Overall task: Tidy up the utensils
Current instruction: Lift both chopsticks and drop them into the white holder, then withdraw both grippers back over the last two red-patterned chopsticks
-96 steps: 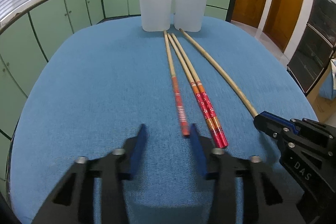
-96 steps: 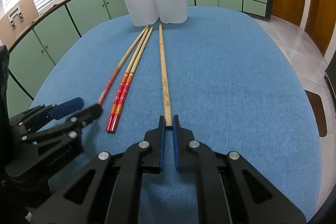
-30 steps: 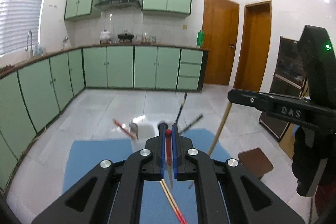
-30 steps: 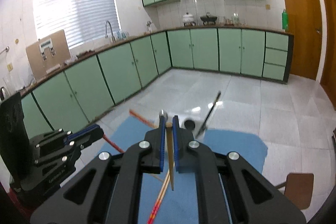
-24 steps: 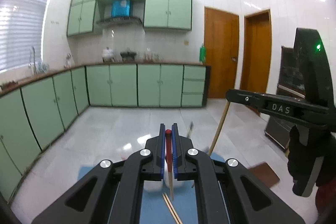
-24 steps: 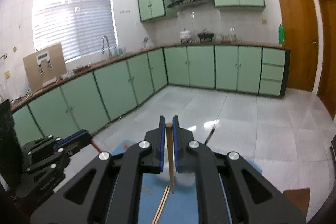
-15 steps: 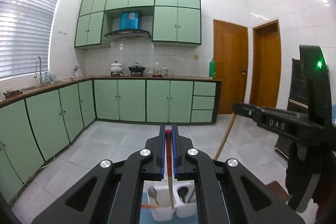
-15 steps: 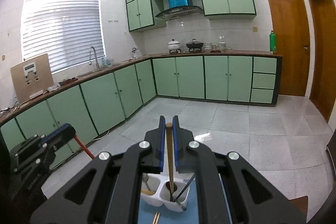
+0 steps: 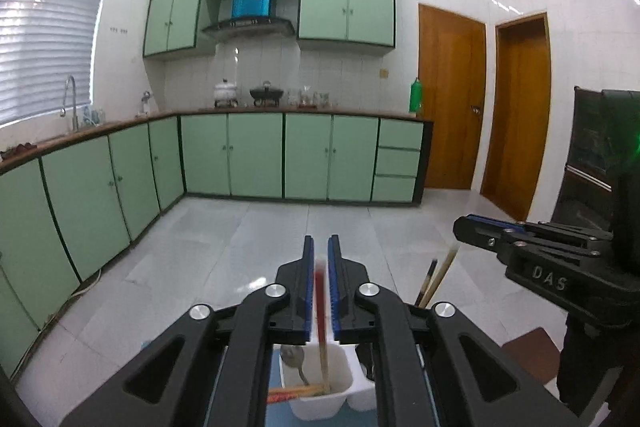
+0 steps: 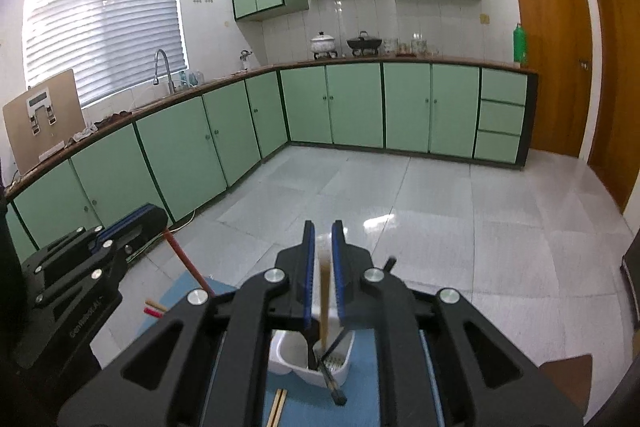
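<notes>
Now over white holder (image 9: 320,401): left gripper (image 9: 321,263) jaws slightly parted, red-tipped chopstick (image 9: 321,311) between, seemingly loose; right gripper (image 10: 321,247) likewise around plain chopstick (image 10: 324,303).

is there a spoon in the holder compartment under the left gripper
Yes, a metal spoon leans in the white holder beside the red-topped chopstick.

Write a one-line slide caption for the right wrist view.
Right gripper, jaws slightly parted, drops a plain wooden chopstick into the white utensil holder on the blue tablecloth.
</notes>
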Demonstrator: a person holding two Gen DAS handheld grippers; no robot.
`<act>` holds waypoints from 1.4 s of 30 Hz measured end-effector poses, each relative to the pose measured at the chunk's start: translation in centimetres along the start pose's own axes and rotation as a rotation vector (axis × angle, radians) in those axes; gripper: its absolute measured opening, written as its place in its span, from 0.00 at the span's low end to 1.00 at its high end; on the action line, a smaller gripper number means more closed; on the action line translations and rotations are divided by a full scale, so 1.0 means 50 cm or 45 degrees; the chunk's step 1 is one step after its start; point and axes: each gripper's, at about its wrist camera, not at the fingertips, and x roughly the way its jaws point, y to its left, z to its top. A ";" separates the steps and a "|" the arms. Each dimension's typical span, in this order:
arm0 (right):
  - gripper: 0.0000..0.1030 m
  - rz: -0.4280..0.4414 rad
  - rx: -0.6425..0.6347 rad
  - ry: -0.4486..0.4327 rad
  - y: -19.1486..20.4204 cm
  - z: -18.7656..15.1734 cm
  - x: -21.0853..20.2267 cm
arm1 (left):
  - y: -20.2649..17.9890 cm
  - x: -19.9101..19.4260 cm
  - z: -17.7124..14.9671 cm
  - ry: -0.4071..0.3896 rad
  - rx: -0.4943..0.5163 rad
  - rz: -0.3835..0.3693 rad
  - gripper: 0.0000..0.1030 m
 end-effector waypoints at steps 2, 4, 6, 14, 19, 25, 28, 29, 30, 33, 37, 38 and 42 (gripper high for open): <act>0.20 -0.008 0.007 -0.003 -0.003 -0.009 -0.007 | 0.003 -0.003 -0.004 0.006 0.005 0.007 0.21; 0.31 -0.035 0.012 -0.015 -0.009 -0.019 -0.023 | 0.010 -0.010 -0.004 0.003 0.010 0.011 0.27; 0.42 -0.060 0.022 -0.036 -0.019 -0.027 -0.046 | 0.012 -0.029 -0.005 0.001 0.016 0.020 0.31; 0.78 -0.141 0.028 -0.114 -0.036 -0.114 -0.162 | -0.003 -0.142 -0.067 -0.010 0.030 0.031 0.63; 0.89 -0.154 0.026 -0.084 -0.037 -0.221 -0.215 | -0.004 -0.198 -0.166 0.062 -0.013 0.026 0.73; 0.95 -0.146 0.095 0.040 -0.031 -0.364 -0.240 | 0.008 -0.238 -0.303 0.183 -0.063 0.047 0.80; 0.95 -0.150 0.124 0.098 -0.015 -0.423 -0.240 | 0.011 -0.244 -0.364 0.252 -0.067 0.074 0.80; 0.95 -0.153 0.122 0.113 -0.007 -0.442 -0.239 | 0.014 -0.244 -0.381 0.271 -0.076 0.076 0.80; 0.95 -0.159 0.119 0.124 -0.001 -0.453 -0.237 | 0.015 -0.243 -0.393 0.284 -0.083 0.078 0.80; 0.95 -0.166 0.095 0.162 0.020 -0.494 -0.230 | 0.021 -0.244 -0.442 0.335 -0.099 0.098 0.80; 0.95 -0.157 0.097 0.229 0.043 -0.548 -0.211 | 0.023 -0.239 -0.487 0.395 -0.073 0.134 0.80; 0.95 -0.151 0.100 0.249 0.048 -0.559 -0.204 | 0.023 -0.237 -0.497 0.412 -0.069 0.140 0.80; 0.95 -0.139 0.095 0.312 0.061 -0.588 -0.185 | 0.025 -0.236 -0.528 0.460 -0.051 0.172 0.80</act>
